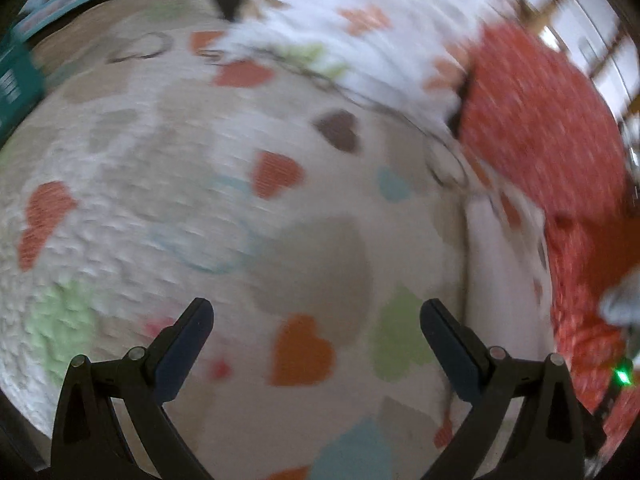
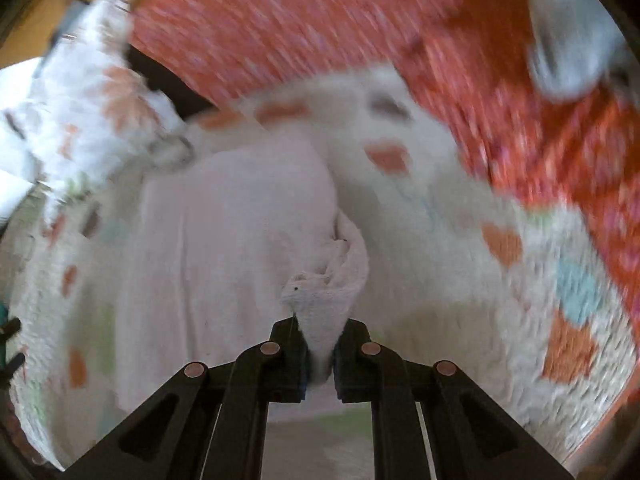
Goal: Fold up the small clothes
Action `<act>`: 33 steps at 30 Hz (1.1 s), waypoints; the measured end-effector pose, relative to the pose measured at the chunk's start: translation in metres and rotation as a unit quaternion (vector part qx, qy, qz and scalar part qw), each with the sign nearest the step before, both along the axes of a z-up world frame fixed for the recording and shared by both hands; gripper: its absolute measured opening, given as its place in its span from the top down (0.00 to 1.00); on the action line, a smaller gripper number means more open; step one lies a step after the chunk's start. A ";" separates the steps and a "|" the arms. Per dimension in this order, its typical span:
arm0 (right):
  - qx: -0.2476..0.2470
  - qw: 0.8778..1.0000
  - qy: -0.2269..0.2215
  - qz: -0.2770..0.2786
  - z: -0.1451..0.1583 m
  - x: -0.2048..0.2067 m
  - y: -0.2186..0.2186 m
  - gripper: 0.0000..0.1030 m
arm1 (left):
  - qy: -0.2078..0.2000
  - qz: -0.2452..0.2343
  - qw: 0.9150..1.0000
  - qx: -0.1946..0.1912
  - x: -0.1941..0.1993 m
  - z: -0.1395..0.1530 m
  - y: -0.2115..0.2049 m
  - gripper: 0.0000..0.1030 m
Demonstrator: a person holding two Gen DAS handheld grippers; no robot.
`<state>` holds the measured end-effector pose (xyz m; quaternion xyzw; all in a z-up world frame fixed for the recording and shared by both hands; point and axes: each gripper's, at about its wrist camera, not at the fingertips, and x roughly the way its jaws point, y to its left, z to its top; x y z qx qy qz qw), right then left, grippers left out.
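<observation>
Pointing steeply downward, the right claw (image 2: 320, 354) pinches white cloth (image 2: 320, 296); the left claw (image 1: 316, 320) gapes empty.

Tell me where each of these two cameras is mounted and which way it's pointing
Left wrist: rides the left gripper, looking steeply down past its two spread, empty fingers onto the heart-print cloth.
Right wrist: rides the right gripper, looking down along fingers pinched on a bunched white fold of the cloth.
Shared: both show the heart-print cloth, the red patterned cover and a grey item lying on it. Both are motion-blurred.
</observation>
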<state>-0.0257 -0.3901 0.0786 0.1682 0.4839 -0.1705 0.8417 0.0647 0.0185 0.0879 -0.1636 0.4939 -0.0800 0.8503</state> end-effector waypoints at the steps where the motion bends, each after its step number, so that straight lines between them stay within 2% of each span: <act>1: 0.017 1.000 0.002 0.000 -0.008 -0.003 -0.005 0.91 | -0.002 -0.017 1.000 0.005 -0.002 -0.002 -0.016 0.00; 3: 0.041 0.999 0.002 0.002 -0.017 -0.005 -0.008 0.90 | -0.003 -0.050 0.999 0.010 -0.005 -0.006 -0.043 0.00; 8: 0.023 0.999 0.001 0.028 -0.012 -0.009 -0.006 0.87 | 0.000 -0.112 0.993 0.030 -0.011 -0.018 -0.097 0.00; 12: 0.000 1.000 -0.003 0.022 -0.006 -0.023 -0.015 0.66 | 0.002 -0.140 0.989 0.044 -0.012 -0.029 -0.124 0.00; 14: -0.008 1.000 -0.013 0.014 0.001 -0.029 -0.022 0.63 | 0.013 -0.152 0.986 0.061 -0.012 -0.038 -0.135 0.00; 16: -0.015 1.000 -0.022 0.011 0.006 -0.028 -0.025 0.63 | 0.032 -0.153 0.984 0.082 -0.008 -0.051 -0.141 0.00; 22: -0.008 0.999 -0.039 0.025 0.012 -0.005 -0.024 0.63 | 0.037 -0.132 0.987 0.089 0.003 -0.062 -0.134 0.00; 28: -0.008 0.994 -0.044 0.095 0.013 0.039 0.007 0.63 | 0.051 -0.131 0.986 0.088 0.003 -0.064 -0.135 0.00; 33: -0.022 0.981 -0.028 0.192 0.002 0.094 0.062 0.63 | 0.048 -0.138 0.983 0.107 -0.011 -0.067 -0.130 0.00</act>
